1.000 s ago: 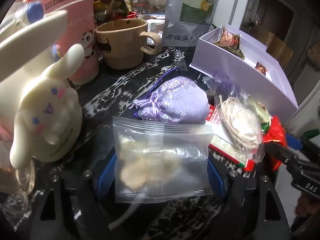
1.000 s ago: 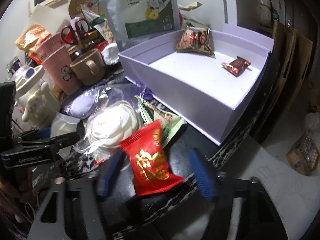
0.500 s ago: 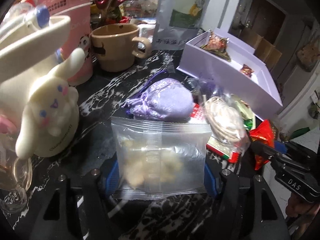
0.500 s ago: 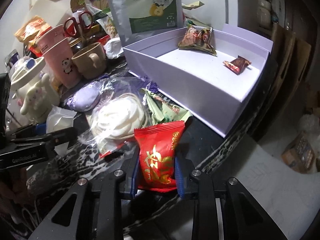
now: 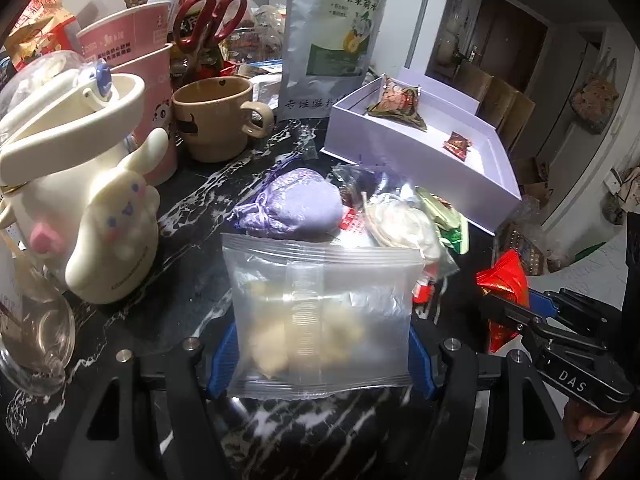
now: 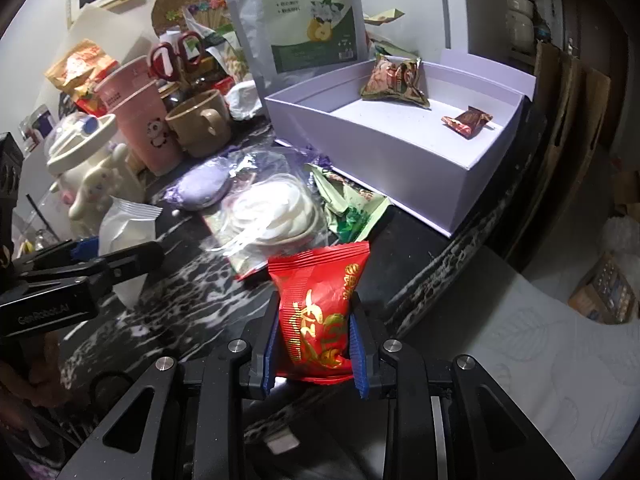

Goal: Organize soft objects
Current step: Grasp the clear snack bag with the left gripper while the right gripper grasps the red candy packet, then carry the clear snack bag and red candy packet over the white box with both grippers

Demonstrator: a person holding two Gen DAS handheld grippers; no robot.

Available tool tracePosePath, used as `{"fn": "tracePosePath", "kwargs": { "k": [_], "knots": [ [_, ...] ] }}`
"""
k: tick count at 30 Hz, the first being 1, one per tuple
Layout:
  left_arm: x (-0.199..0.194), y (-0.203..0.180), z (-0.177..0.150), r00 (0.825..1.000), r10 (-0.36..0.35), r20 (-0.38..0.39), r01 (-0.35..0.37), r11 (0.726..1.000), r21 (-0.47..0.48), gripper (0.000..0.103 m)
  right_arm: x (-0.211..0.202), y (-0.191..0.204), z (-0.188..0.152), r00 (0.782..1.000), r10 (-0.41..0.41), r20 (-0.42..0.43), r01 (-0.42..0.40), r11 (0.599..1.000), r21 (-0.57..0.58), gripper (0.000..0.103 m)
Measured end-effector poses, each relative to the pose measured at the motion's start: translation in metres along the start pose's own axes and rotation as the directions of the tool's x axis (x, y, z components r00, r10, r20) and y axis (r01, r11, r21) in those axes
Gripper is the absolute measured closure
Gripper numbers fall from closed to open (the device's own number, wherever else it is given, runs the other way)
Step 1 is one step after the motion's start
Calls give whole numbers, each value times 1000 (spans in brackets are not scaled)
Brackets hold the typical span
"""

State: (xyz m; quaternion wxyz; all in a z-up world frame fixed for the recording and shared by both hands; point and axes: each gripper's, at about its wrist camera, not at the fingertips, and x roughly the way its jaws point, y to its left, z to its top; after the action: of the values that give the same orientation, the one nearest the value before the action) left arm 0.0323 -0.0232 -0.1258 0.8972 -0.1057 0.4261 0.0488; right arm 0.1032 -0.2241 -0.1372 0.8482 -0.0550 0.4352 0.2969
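Note:
My left gripper (image 5: 320, 350) is shut on a clear plastic packet (image 5: 322, 312) of pale snacks, held just above the dark marbled table (image 5: 192, 216). My right gripper (image 6: 314, 350) is shut on a red snack packet (image 6: 320, 304) with gold print, lifted off the table; the same red snack packet (image 5: 506, 292) shows at the right of the left wrist view. Beyond lie a purple pouch (image 5: 296, 204), a clear bag with a white coil (image 6: 276, 212) and a green wrapper (image 6: 348, 208). The lavender box (image 6: 384, 148) holds a triangular packet (image 6: 394, 80) and a small brown candy (image 6: 468, 120).
A cream rabbit-shaped jar (image 5: 88, 200), a pink cup (image 5: 132, 64), a tan mug (image 5: 216, 116), red scissors (image 5: 208, 20) and a tall silver-green pouch (image 6: 304, 16) crowd the table's back and left. The table's front edge (image 6: 440, 264) runs beside the right gripper.
My right gripper closed on the red packet and lifted it. My left gripper tightened on the clear packet and raised it, drawing back from the purple pouch.

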Motion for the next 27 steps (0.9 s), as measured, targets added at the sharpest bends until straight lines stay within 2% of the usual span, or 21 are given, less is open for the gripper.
{"fn": "tracePosePath", "kwargs": {
  "k": [11, 20, 27],
  "knots": [
    [-28, -23, -8, 998, -41, 48, 38, 998, 45, 34, -37, 3, -22, 998, 20, 55, -23, 999, 42, 74],
    [-44, -55, -10, 991, -102, 83, 93, 990, 108, 34, -76, -1, -45, 995, -13, 101, 4, 996, 84, 74],
    [-53, -85, -2, 979, -179, 98, 161, 973, 167, 34, -103, -9, -54, 989, -54, 138, 38, 993, 115, 74]
  ]
}}
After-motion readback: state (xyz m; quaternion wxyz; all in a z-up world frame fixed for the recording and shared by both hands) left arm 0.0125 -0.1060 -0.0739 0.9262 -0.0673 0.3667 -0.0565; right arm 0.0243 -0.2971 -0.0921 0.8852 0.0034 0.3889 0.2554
